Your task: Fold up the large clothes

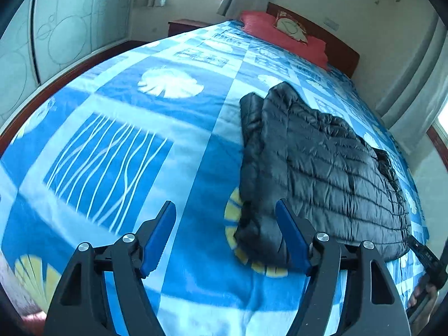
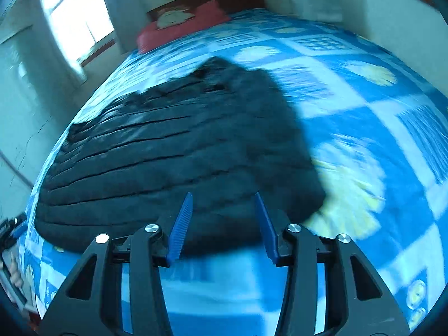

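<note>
Currently, jacket (image 1: pixel 322 162) lies folded on bed (image 1: pixel 112 140), free of both grippers, left (image 1: pixel 225 235) and right (image 2: pixel 224 224), jaws apart and empty; risk: puffy quilting springs fold open.

The jacket (image 1: pixel 322 162) lies on the bed (image 1: pixel 140 112), near its front edge; my left gripper (image 1: pixel 225 235) hangs before the jacket's left corner, my right gripper (image 2: pixel 224 224) before its near hem, apparently not touching; pillows (image 1: pixel 282 33) lie behind, against the headboard (image 1: pixel 344 53).
</note>
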`<move>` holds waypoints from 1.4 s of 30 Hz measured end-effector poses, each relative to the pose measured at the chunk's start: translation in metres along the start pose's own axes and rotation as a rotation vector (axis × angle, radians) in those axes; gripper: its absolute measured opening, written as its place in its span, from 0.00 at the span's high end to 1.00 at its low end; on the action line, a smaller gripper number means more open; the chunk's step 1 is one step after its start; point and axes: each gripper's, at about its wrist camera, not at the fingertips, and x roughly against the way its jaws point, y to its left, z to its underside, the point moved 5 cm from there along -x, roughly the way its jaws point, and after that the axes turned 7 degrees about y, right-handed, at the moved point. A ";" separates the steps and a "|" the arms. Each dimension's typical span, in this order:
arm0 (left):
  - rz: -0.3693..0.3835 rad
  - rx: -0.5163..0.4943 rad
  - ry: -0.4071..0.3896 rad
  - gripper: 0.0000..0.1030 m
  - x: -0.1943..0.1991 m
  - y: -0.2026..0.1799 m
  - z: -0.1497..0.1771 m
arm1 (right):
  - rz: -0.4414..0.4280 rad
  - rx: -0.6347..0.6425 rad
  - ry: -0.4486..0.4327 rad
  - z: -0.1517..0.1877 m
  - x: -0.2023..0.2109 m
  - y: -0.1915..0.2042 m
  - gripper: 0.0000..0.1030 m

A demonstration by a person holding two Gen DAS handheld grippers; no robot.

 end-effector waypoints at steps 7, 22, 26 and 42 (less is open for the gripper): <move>0.044 -0.041 0.027 0.30 -0.018 -0.021 -0.031 | -0.069 0.114 0.014 -0.056 -0.043 0.086 0.65; 0.011 -0.129 0.091 0.30 -0.062 -0.046 -0.058 | 0.111 0.243 0.127 -0.072 -0.136 0.121 0.64; 0.005 -0.158 0.101 0.30 -0.072 -0.053 -0.064 | 0.095 0.233 0.122 -0.070 -0.139 0.121 0.64; 0.069 -0.171 0.262 0.43 -0.142 -0.065 -0.076 | 0.109 0.246 0.083 -0.057 -0.136 0.124 0.64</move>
